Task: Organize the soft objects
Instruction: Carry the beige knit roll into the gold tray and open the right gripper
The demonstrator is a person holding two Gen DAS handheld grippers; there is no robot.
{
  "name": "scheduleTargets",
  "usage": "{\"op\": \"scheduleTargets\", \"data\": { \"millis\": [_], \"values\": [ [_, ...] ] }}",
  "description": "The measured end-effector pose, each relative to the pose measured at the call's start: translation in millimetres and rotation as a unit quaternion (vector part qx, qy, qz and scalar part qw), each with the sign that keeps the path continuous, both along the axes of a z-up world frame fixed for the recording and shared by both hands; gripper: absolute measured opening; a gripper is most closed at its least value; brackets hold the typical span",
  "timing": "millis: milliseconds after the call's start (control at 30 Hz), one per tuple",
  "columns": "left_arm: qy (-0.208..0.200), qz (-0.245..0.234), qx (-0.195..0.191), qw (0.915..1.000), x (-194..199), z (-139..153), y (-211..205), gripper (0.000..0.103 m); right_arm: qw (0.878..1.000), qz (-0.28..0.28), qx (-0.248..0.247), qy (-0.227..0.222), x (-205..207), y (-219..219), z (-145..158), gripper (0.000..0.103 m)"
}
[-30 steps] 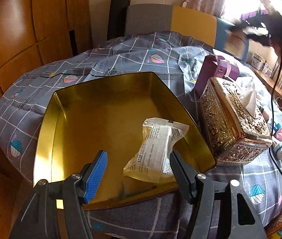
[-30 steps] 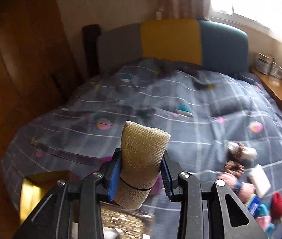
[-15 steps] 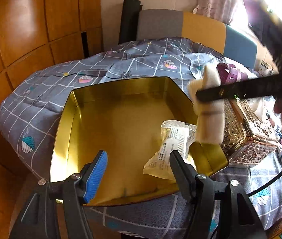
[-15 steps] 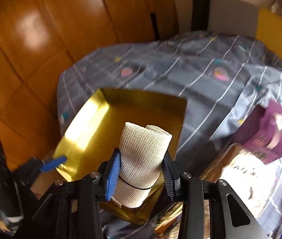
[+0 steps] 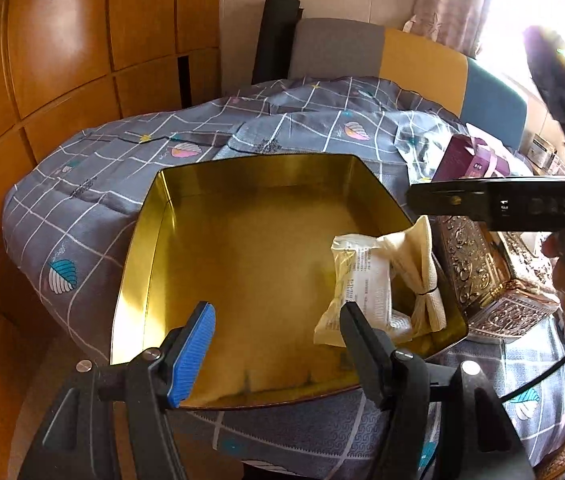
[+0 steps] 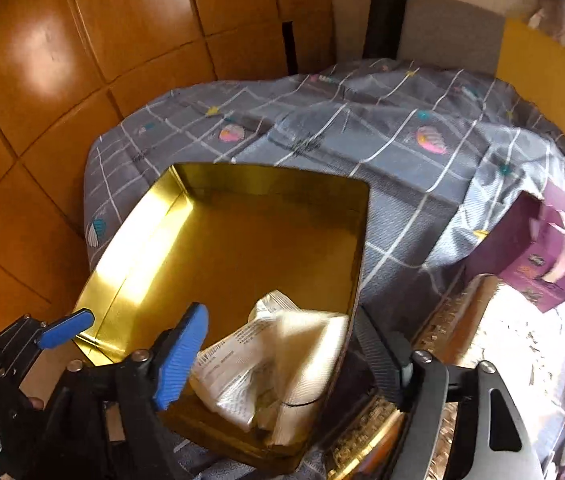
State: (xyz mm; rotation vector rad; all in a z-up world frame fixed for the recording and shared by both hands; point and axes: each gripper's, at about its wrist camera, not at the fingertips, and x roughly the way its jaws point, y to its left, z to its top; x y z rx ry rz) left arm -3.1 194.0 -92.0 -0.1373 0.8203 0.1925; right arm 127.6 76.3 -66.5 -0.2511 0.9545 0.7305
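My right claw [image 6: 278, 354] has just been opening, jaws apart; bandage roll [image 5: 422, 276] lies in gold tin [image 5: 154, 240], lower right; left claw [image 5: 278, 348] apart, empty

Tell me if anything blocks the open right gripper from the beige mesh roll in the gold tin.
Nothing visible does. The right gripper hangs directly over the beige mesh roll, jaws just opened, roll lying free. It rests in the gold tin against the white printed packet.

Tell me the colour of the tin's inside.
Shiny gold inside the tin; clearest in the left wrist view.
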Motion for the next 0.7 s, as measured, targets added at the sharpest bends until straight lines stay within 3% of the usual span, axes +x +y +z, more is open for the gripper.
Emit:
{"op": "scheduleTargets", "data": {
  "millis": [333,700],
  "values": [
    [-0.006,-0.017,0.018,0.9997,-3.0,9.0,-13.9,0.066,0.998,-0.025,0.024,-0.052,-33.9,-39.0,25.8,0.078],
    [-0.014,-0.037,0.035,0.9986,-5.1,18.8,-29.4,0.066,0.99,-0.094,0.046,-0.094,-51.1,-107.2,46.7,0.078]
  ]
}}
